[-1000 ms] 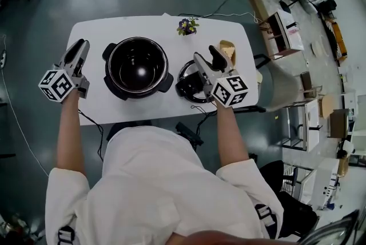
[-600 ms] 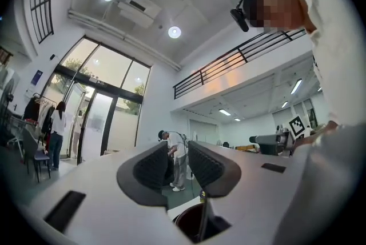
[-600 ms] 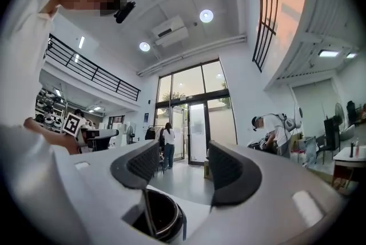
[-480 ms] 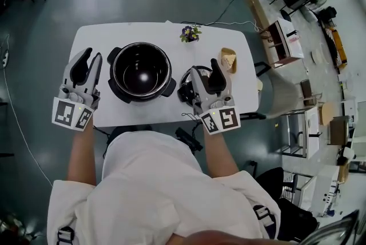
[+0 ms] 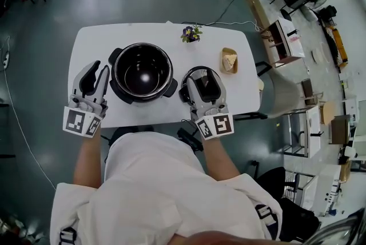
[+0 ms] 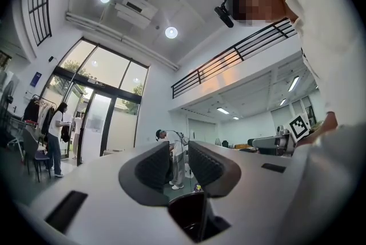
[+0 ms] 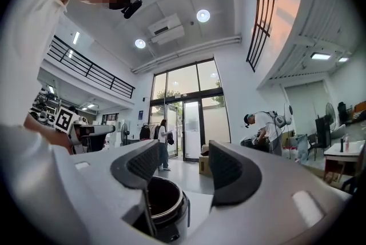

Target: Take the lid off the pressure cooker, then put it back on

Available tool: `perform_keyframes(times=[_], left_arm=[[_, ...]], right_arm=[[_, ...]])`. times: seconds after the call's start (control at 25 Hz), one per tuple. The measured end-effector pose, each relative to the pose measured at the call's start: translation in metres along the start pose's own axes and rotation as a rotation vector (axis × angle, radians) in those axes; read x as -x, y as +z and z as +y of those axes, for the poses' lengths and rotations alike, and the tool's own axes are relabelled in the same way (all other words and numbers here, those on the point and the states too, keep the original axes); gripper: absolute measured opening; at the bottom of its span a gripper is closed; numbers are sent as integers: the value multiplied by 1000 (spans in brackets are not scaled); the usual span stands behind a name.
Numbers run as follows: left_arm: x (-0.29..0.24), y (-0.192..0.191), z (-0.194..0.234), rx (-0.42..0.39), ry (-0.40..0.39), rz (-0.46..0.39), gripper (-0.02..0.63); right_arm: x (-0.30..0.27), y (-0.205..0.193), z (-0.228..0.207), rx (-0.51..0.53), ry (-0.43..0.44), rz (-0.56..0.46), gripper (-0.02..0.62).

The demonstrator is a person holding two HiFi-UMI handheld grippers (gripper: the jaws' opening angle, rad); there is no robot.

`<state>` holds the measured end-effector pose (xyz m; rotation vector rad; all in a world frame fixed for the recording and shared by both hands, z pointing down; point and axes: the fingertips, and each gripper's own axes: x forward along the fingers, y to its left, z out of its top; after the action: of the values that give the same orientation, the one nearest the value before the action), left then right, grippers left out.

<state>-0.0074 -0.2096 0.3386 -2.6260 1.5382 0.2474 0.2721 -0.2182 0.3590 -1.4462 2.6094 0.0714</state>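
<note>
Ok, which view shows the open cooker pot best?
The head view: the cooker pot shows whole, its empty inside visible from above. The right gripper view catches only part of the pot, low in the frame. The left gripper view shows no clear sign of it.

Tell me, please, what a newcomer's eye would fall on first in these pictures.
An open black pressure cooker stands at the middle of the white table. Its round black lid lies beside it, under the open right gripper; the open left gripper hangs at the cooker's other side.
</note>
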Motion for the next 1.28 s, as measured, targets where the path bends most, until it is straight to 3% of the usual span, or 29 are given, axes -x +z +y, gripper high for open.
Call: perform_keyframes(times=[0.48,0.92,1.12,1.28], left_arm=[[-9,0,6,33,-25,37,97],[-23,-10,40,178,-44,150,97],[-27,-32,71,329,-34,243,101],[-32,-53,101,511,-26,282,110]], right_arm=[[-2,7,-9,21,6,-11,273],[-18,-2,-38,82,52,105,273],[-31,-23,-62,102,81,234,273],[-42,-52,-83,105,109,386,273]])
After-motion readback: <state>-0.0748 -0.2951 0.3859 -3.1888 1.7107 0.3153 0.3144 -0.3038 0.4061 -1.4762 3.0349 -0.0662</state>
